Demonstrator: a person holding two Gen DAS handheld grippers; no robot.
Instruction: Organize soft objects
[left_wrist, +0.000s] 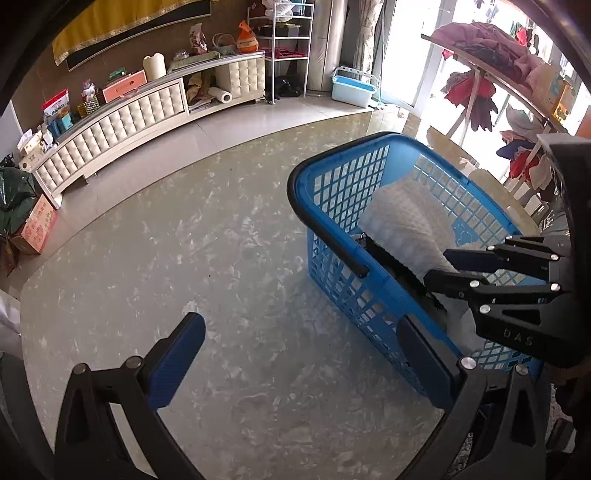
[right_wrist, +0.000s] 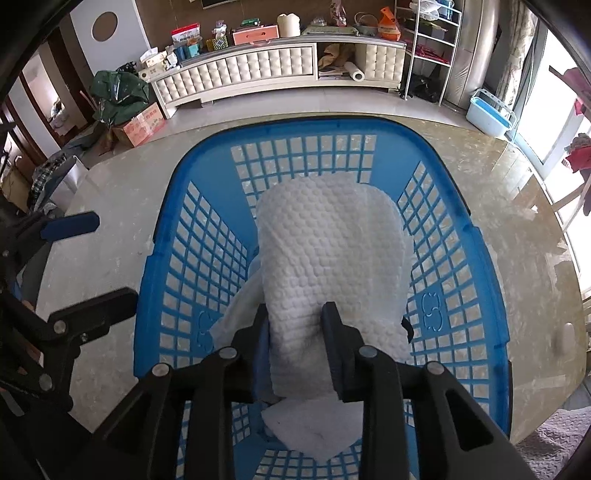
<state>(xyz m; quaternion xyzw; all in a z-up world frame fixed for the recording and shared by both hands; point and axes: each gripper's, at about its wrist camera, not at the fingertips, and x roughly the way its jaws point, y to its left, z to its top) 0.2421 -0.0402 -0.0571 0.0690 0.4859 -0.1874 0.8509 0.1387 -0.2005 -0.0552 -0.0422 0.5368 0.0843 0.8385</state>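
From the left wrist camera, the left tongs hang wide open over the bare marbled grey tabletop, with nothing between the blue-padded fingers. Just to their right stands a blue plastic lattice basket with a black rim handle. Inside it lies a white dimpled soft cloth, and the right tongs reach into the basket from the right, their fingers at the near end of that cloth.

From the right wrist camera, the right tongs point steeply down into the blue basket. The white cloth stretches along the basket floor, and its near end sits between the two fingers, which stand only a little apart (whether the pads press on the fabric or merely flank it, I cannot tell). The left tongs show at the left edge, open, over the tabletop outside the basket.
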